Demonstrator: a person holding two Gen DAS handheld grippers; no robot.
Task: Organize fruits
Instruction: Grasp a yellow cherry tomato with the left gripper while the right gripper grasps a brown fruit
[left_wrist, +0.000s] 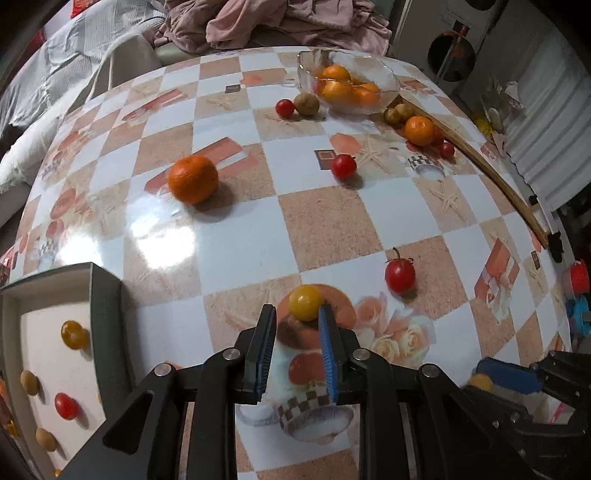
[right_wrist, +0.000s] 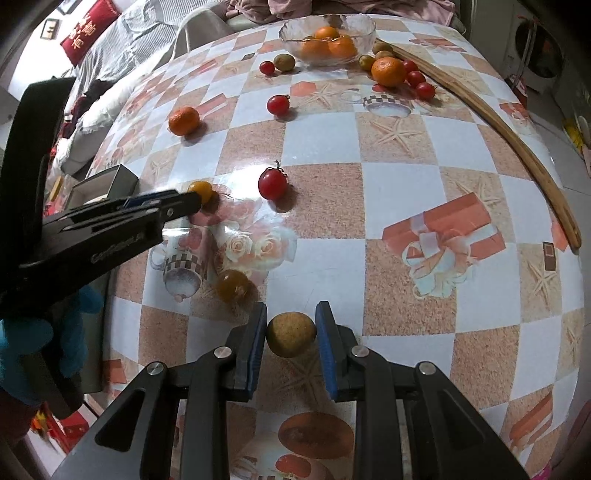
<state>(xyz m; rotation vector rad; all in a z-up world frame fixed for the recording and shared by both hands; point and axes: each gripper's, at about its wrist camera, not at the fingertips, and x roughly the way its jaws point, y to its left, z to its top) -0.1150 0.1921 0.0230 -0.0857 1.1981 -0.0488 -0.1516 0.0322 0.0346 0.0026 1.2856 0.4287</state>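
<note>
Black left gripper (left_wrist: 297, 314): ribbed blue pads apart, a smooth round yellow tomato (left_wrist: 305, 302) at the tips, touching one pad.
Right gripper (right_wrist: 290, 318): jaws apart around a matte tan longan (right_wrist: 291, 334), not clamped.
Box (left_wrist: 105, 295): dark-walled, pale floor, holding small round fruits.
Table (left_wrist: 325, 218): glossy checked oilcloth; red tomatoes and a dimpled orange (left_wrist: 192, 178) scattered.
Far edge: scalloped glass bowl (left_wrist: 384, 79) of oranges.

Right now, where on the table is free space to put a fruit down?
Free: the wide patch between the lone mandarin, the stemmed red tomato and the bamboo stick. Crowded: around the glass bowl, and near both grippers.
</note>
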